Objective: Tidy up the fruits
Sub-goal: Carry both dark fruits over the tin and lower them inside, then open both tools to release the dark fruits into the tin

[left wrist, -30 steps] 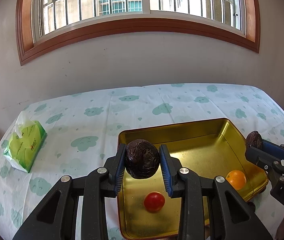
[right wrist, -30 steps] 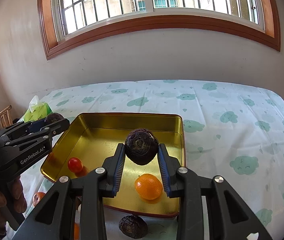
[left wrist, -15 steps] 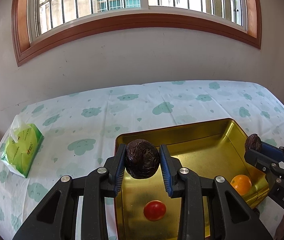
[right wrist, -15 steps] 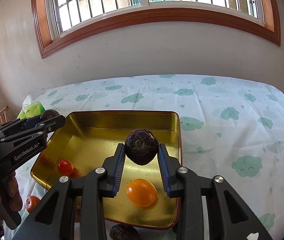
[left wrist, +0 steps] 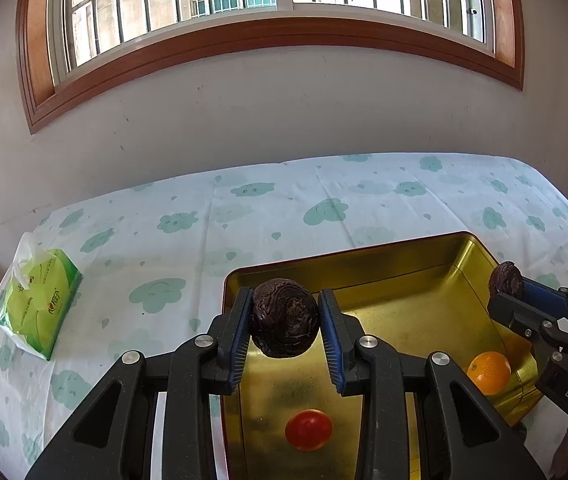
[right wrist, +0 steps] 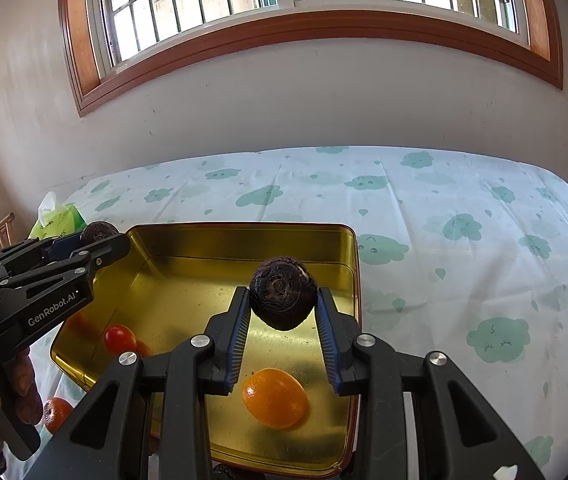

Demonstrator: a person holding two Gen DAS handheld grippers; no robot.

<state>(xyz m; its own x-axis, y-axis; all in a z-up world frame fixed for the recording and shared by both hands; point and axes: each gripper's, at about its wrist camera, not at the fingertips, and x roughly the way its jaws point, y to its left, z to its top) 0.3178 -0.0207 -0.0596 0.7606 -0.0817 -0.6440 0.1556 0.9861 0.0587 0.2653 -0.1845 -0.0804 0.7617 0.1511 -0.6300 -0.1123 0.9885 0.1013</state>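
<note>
My left gripper is shut on a dark wrinkled passion fruit and holds it above the left part of the gold tray. My right gripper is shut on a second dark passion fruit above the tray's right half. In the tray lie a red tomato and an orange; the right wrist view shows the same tomato and orange. Each gripper also shows in the other's view, the right one and the left one.
A green tissue pack lies at the table's left edge. Another orange fruit sits on the cloud-print cloth outside the tray's near left side. A dark fruit peeks out below the tray's near rim. A wall with a window stands behind the table.
Both grippers have moved forward over the tray with their passion fruits still held. The tray and its fruit now sit lower and closer in both views.
</note>
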